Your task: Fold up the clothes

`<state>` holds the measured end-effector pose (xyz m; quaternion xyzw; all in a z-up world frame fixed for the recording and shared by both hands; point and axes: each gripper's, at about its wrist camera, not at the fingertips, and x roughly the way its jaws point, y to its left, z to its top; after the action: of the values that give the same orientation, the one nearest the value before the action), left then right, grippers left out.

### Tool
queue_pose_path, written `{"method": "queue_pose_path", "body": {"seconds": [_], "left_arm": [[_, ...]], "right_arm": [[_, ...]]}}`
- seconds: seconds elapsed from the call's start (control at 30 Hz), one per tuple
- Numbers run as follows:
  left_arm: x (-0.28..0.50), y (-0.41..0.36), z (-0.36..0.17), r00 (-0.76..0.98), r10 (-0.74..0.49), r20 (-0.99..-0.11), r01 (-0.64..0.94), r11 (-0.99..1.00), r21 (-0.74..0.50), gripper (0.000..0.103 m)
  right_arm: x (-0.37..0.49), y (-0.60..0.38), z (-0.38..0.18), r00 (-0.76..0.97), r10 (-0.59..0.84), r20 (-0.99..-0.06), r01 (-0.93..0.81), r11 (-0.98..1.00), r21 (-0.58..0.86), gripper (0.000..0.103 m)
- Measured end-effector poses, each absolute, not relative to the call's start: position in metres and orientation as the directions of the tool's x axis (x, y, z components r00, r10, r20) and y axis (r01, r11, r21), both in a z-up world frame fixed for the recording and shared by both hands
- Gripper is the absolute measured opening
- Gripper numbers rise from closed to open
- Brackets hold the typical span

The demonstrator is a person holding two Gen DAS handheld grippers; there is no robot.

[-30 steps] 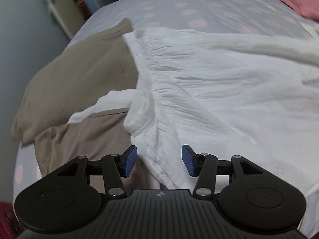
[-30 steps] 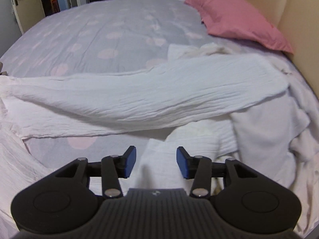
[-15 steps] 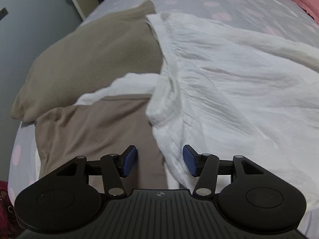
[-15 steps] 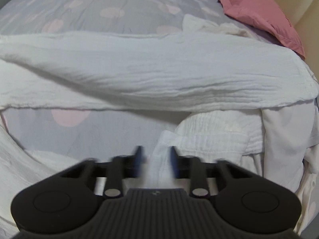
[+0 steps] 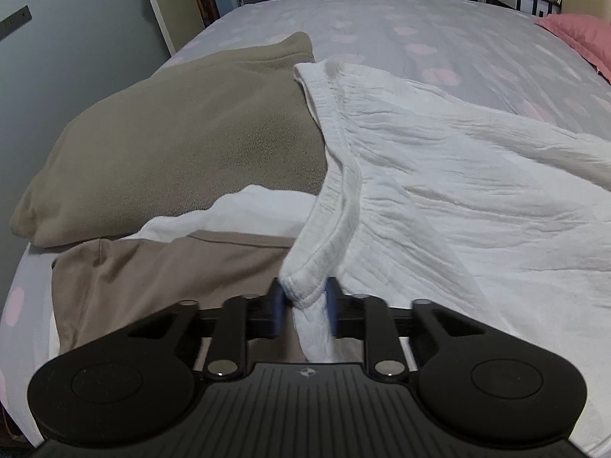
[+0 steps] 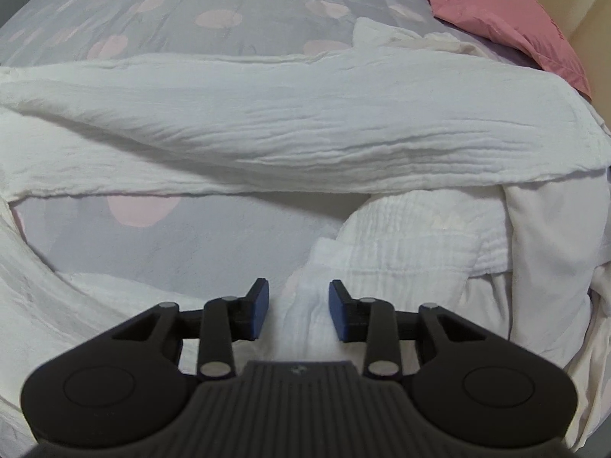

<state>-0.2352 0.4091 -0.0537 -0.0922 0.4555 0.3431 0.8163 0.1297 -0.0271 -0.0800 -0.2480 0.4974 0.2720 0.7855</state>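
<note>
Left gripper (image 5: pixel 303 307) closing, blue pads pinching the hemmed edge of the crinkled white cotton garment (image 5: pixel 439 175), lifted near the bed's left edge. Garment spread across the grey quilt with pink dots (image 5: pixel 401 26), overlapping an olive fleece cushion (image 5: pixel 172 141) and folded tan cloth (image 5: pixel 160 271). Right gripper (image 6: pixel 298 311) opening, a white fold between its pads, untouched. Pink pillow (image 6: pixel 504 11) at the far right corner.
</note>
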Motion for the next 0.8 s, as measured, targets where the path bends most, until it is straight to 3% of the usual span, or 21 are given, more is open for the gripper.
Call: {"method": "queue_pose_path", "body": {"seconds": [0.03,0.13,0.43,0.8], "left_arm": [[-0.234,0.409,-0.053,0.353,0.476,-0.805,-0.643,0.749,0.161,0.013],[-0.233,0.405,-0.044,0.363,0.491,-0.792,-0.643,0.747,0.169,0.009],[-0.252,0.398,0.003,0.429,0.501,-0.752,-0.675,0.731,0.102,0.006],[-0.297,0.421,0.046,0.469,0.533,-0.705,-0.758,0.652,-0.011,0.006]], "right_arm": [[0.13,-0.026,-0.081,0.356,0.174,-0.918,-0.676,0.726,-0.124,0.012],[0.131,-0.028,-0.076,0.361,0.176,-0.916,-0.675,0.727,-0.126,0.003],[0.127,-0.079,-0.009,0.466,0.243,-0.851,-0.557,0.828,-0.069,0.002],[0.117,-0.206,0.083,0.677,0.342,-0.652,-0.264,0.939,0.219,0.001]]}}
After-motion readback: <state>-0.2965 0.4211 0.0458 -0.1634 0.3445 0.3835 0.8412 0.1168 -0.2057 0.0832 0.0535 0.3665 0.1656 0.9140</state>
